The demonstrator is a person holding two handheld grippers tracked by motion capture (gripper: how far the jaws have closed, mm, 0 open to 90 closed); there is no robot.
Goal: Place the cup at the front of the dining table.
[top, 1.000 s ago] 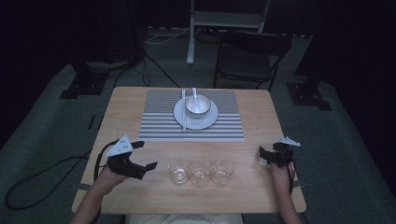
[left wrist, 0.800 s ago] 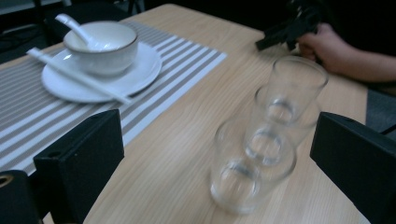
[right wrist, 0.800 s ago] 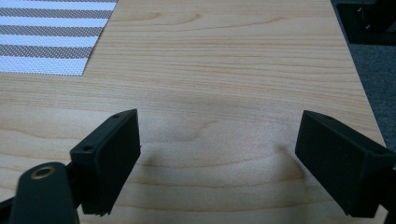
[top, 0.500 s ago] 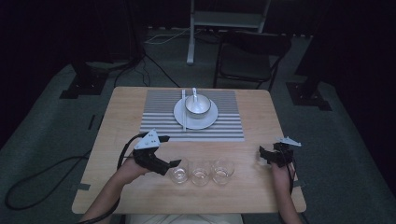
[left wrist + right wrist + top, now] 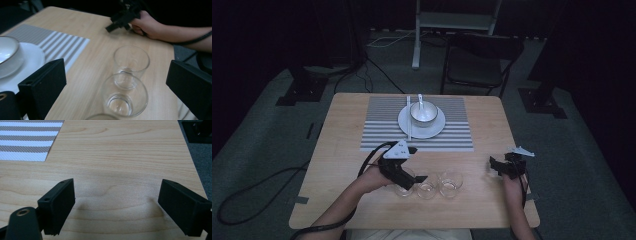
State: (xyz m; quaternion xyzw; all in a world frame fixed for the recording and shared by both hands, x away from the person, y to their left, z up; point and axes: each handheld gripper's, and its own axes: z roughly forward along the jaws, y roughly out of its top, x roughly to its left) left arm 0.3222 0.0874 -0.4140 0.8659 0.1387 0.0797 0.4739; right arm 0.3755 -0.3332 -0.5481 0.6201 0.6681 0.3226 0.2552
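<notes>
Three clear empty glasses stand in a row near the front of the wooden table (image 5: 492, 125): a left glass (image 5: 403, 189), a middle glass (image 5: 427, 189) and a right glass (image 5: 450, 182). My left gripper (image 5: 414, 181) hovers at the left glass, open, pointing along the row. In the left gripper view its jaws stand wide apart (image 5: 116, 72) with the middle glass (image 5: 125, 96) and right glass (image 5: 131, 65) ahead between them, untouched, and the near glass's rim (image 5: 101, 116) at the bottom edge. My right gripper (image 5: 495, 167) rests open over bare wood (image 5: 117, 192) at the table's right.
A striped placemat (image 5: 447, 137) lies at the table's middle back, bearing a white plate (image 5: 434, 129), a bowl (image 5: 423, 112) with a spoon, and chopsticks (image 5: 409, 122). A dark chair (image 5: 477, 62) stands beyond the far edge. The other hand with its gripper (image 5: 122, 18) is in the left gripper view.
My left gripper has moved right and slightly up from the table's left side to the left glass, jaws still open. The right gripper has stayed put.
</notes>
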